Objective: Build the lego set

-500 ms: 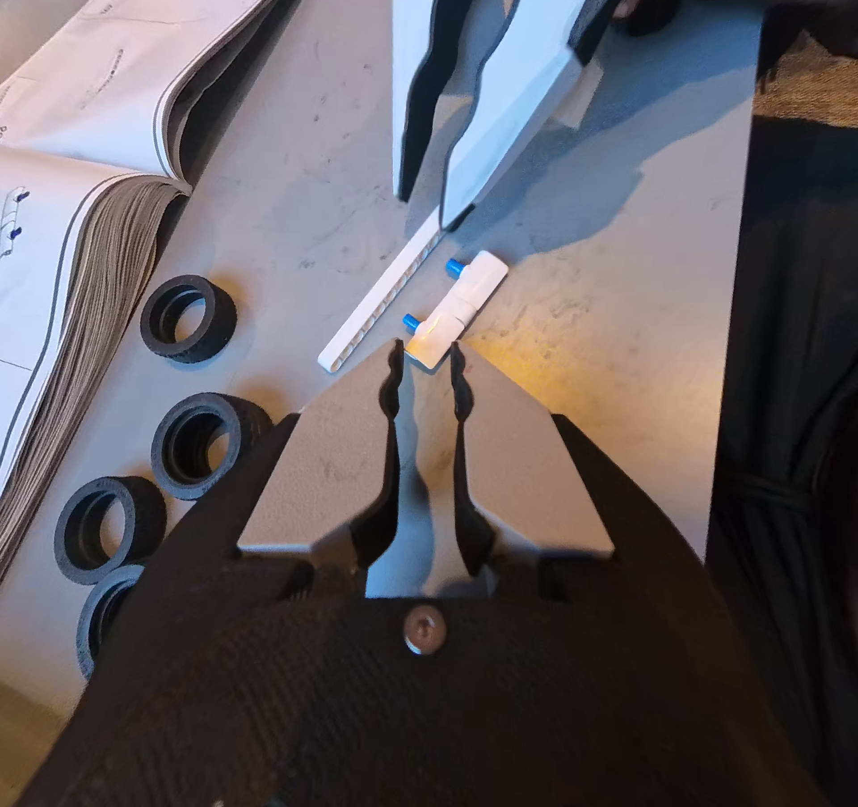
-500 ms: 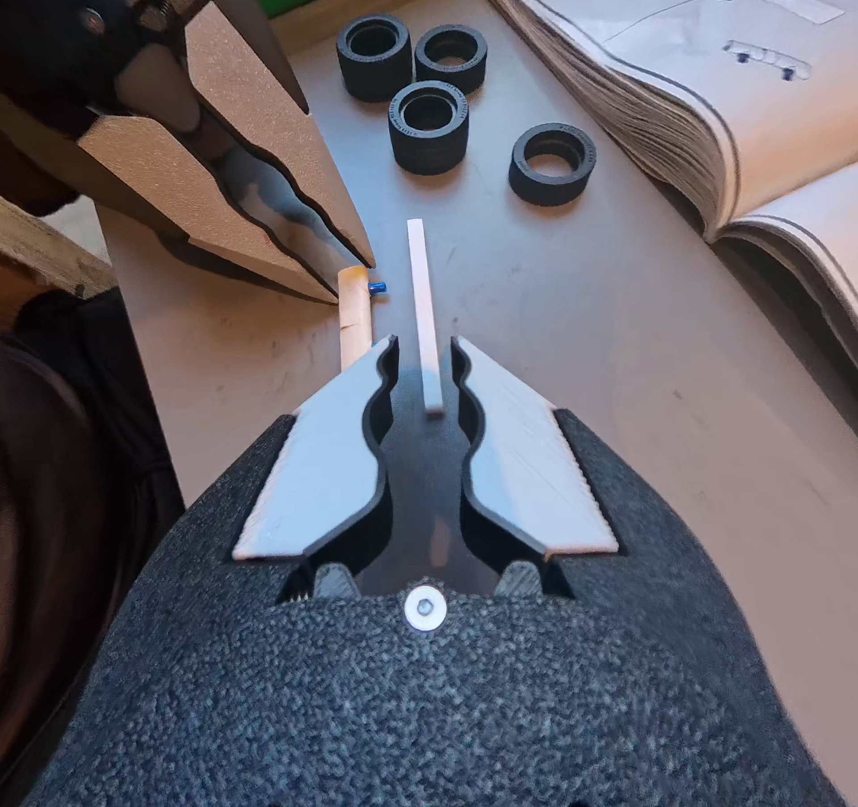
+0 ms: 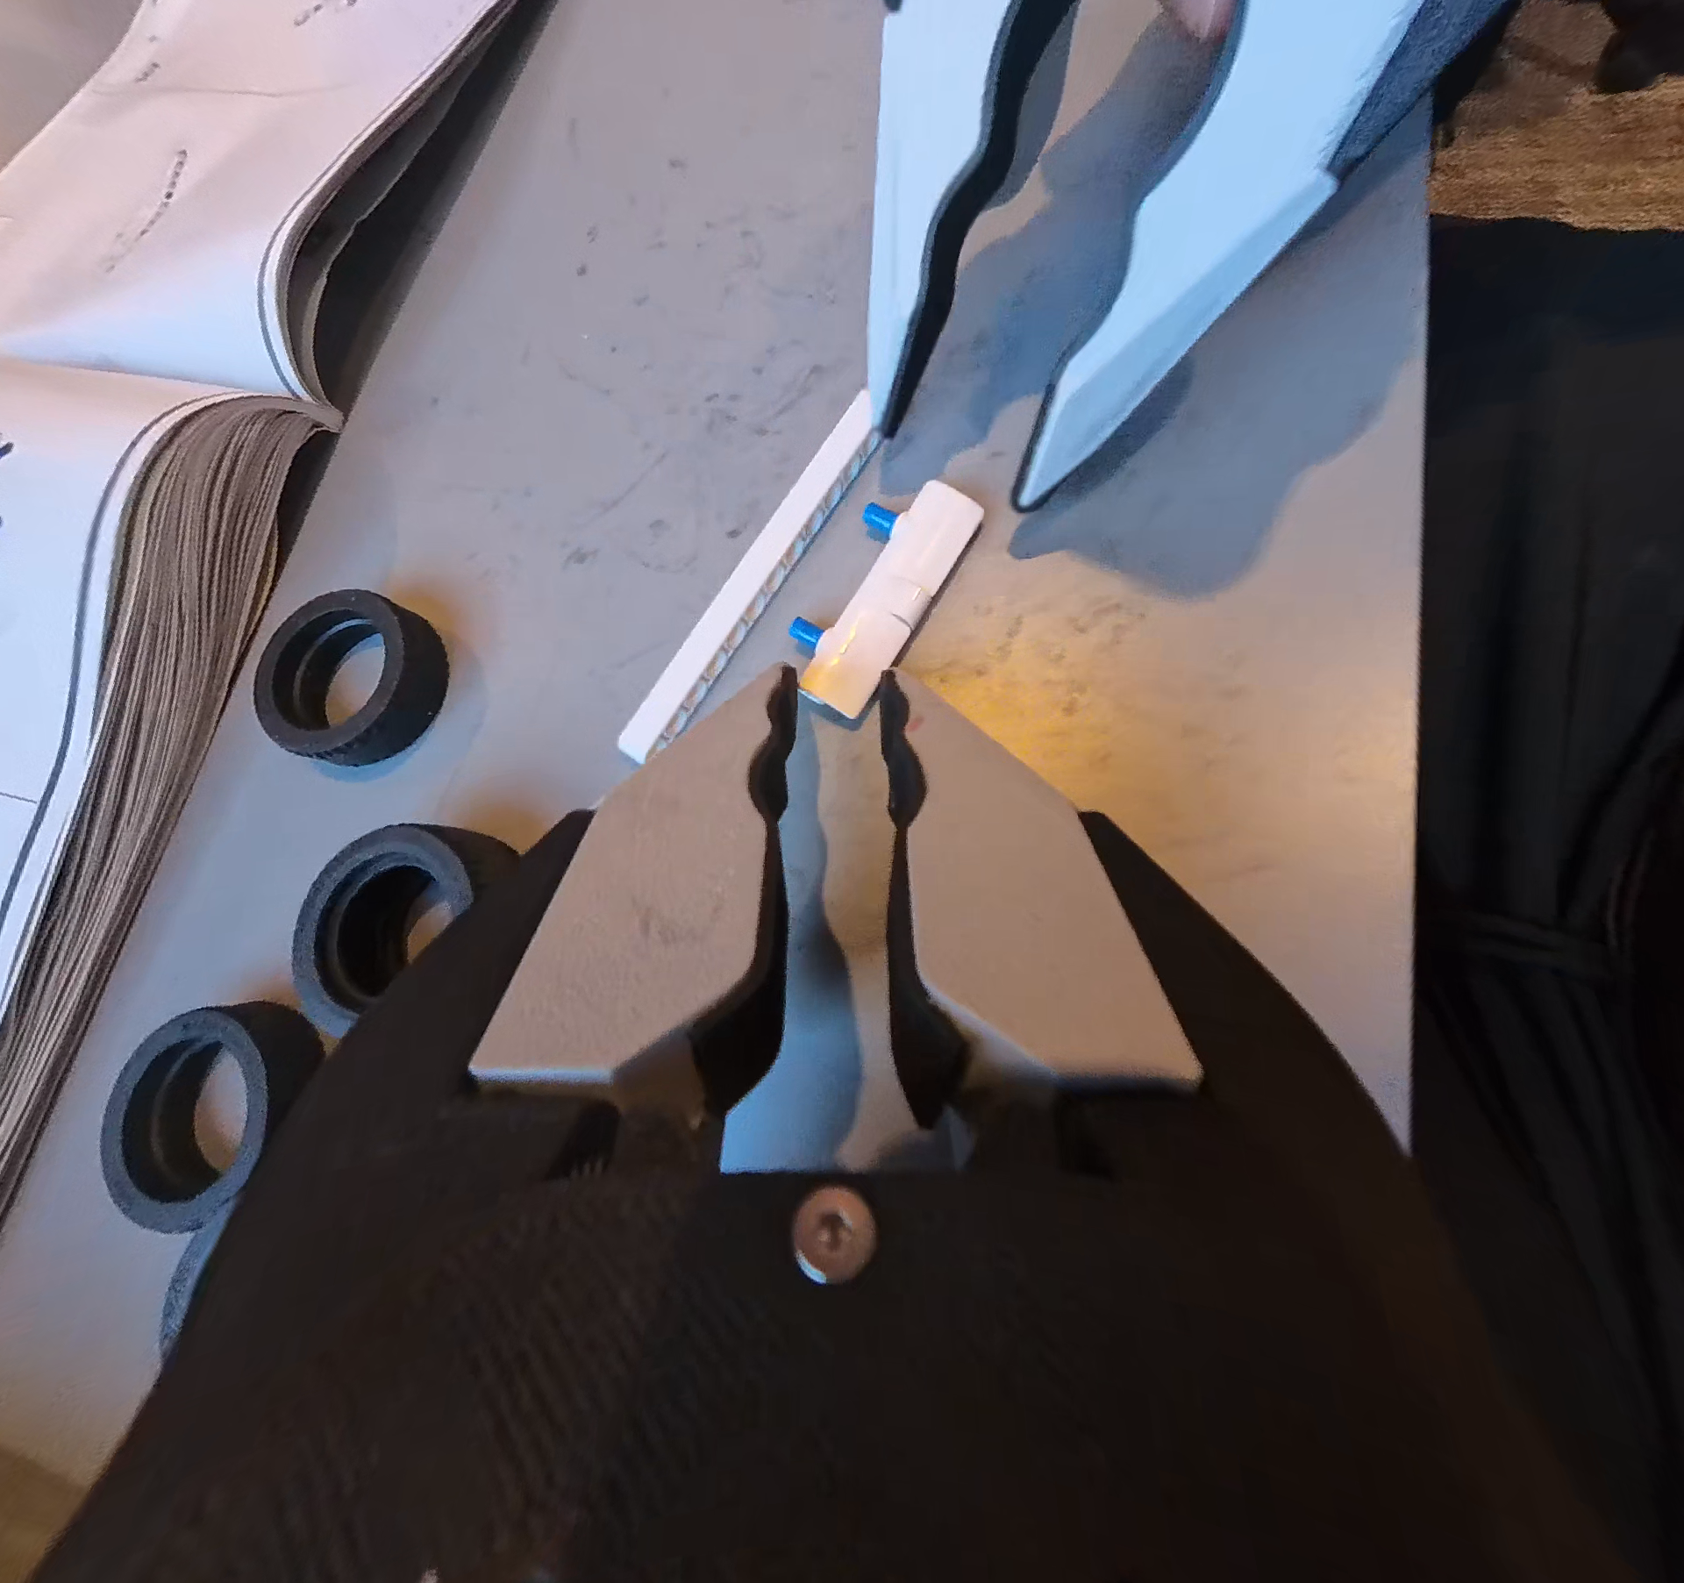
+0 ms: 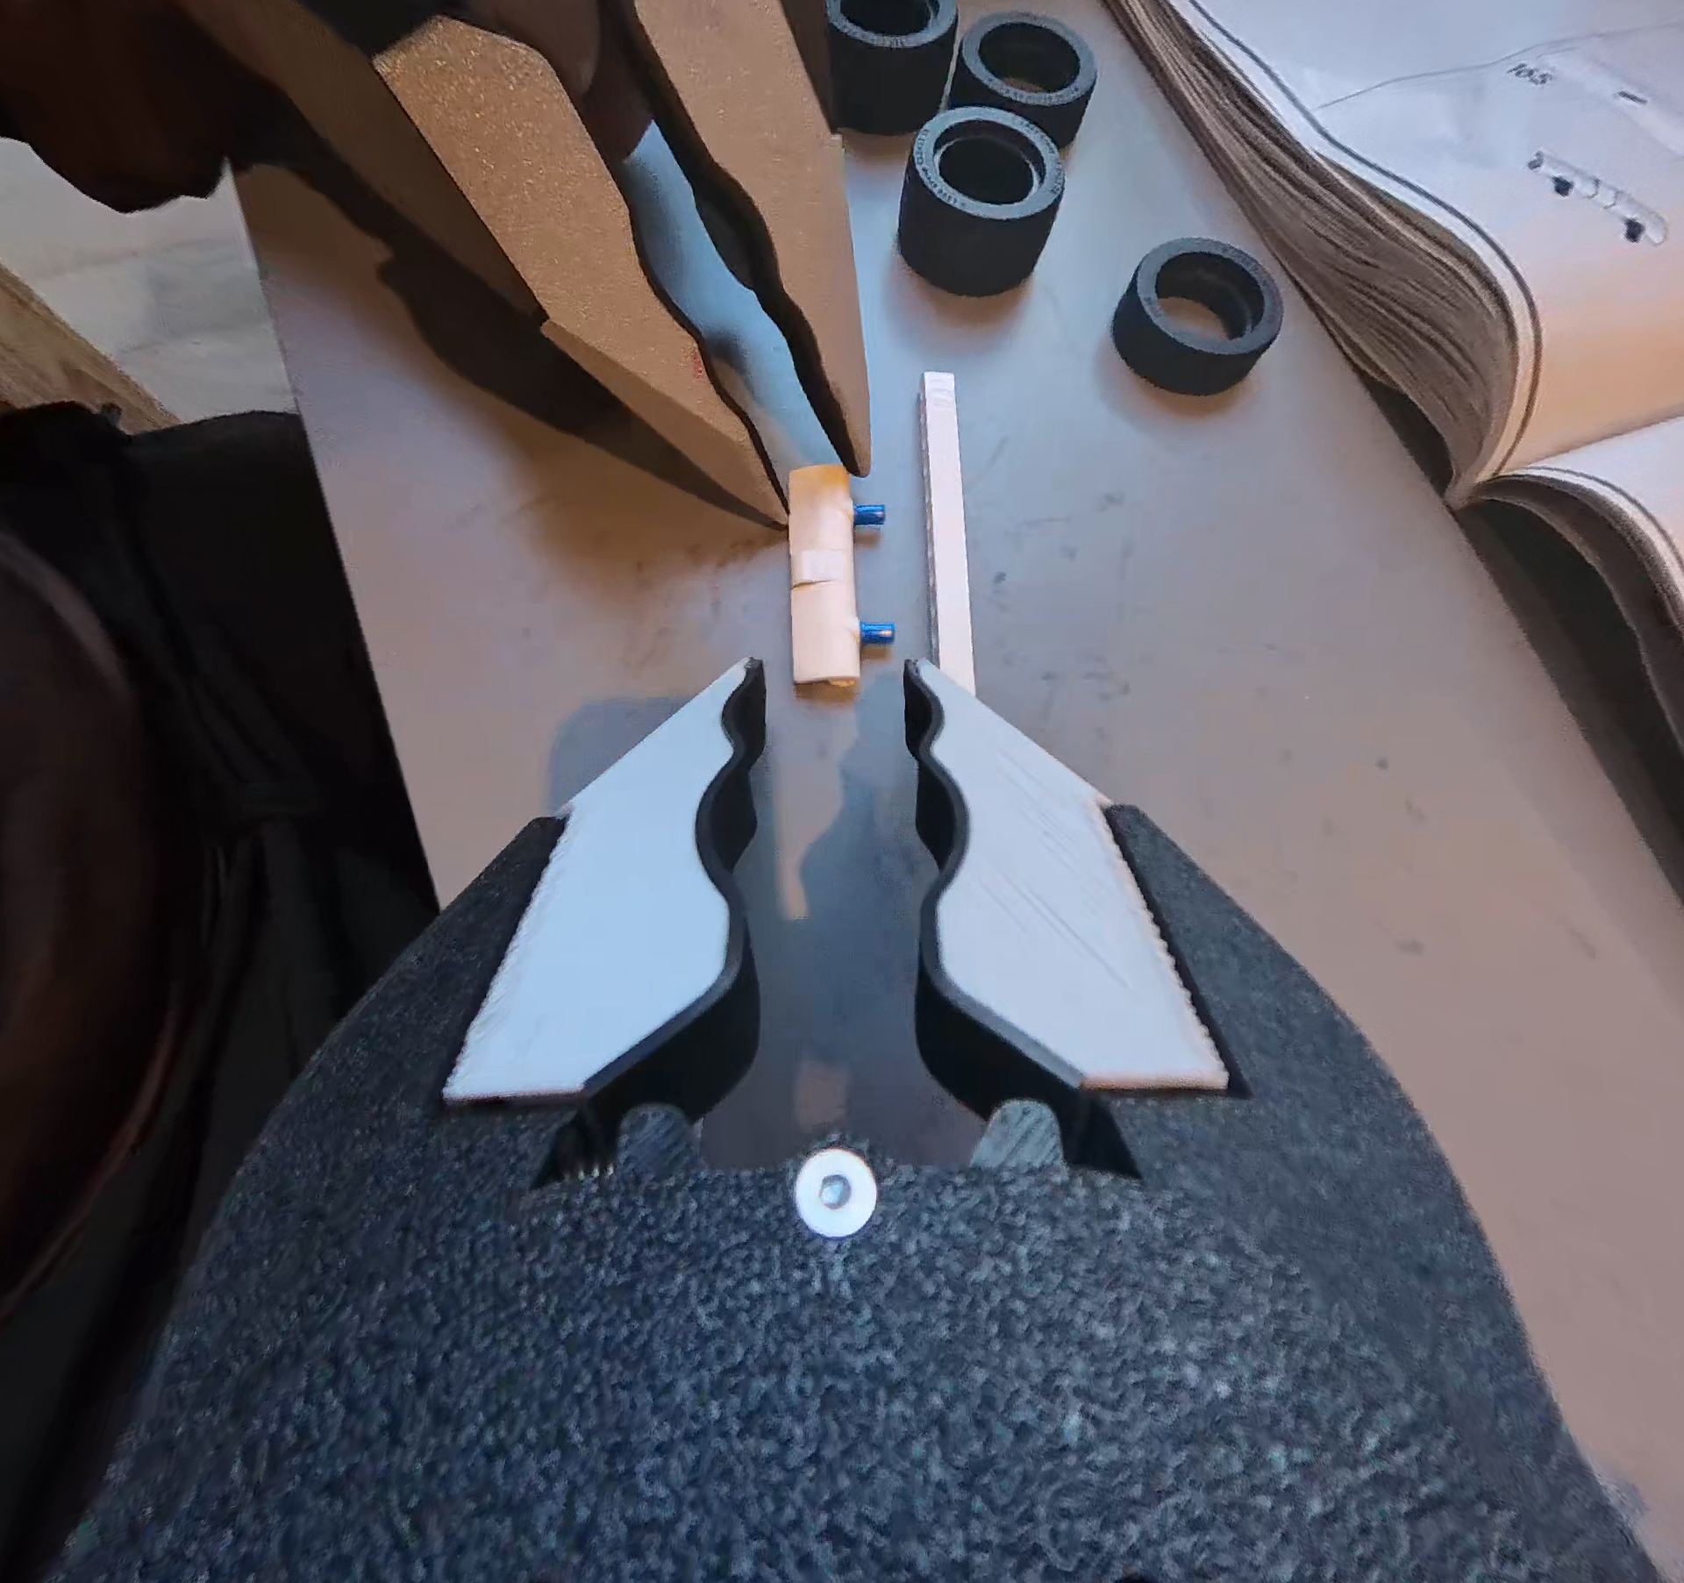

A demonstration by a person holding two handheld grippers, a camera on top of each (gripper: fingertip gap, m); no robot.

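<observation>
While the left gripper (image 3: 836,685) stays narrowly parted with its tips at the near end of the short white beam (image 3: 898,605), not clearly clamping it, the right gripper (image 4: 831,681) has spread wide and let go of the long white beam (image 4: 948,528), which half a second ago lay between its fingers. That long beam now lies on the tabletop (image 3: 1139,719) just beside the short one, whose two blue pins (image 3: 877,519) point toward it. This looks like readying to press the pins into the beam's holes. Farther off sit four black tyres (image 4: 984,200) and the open instruction book (image 4: 1422,136).
</observation>
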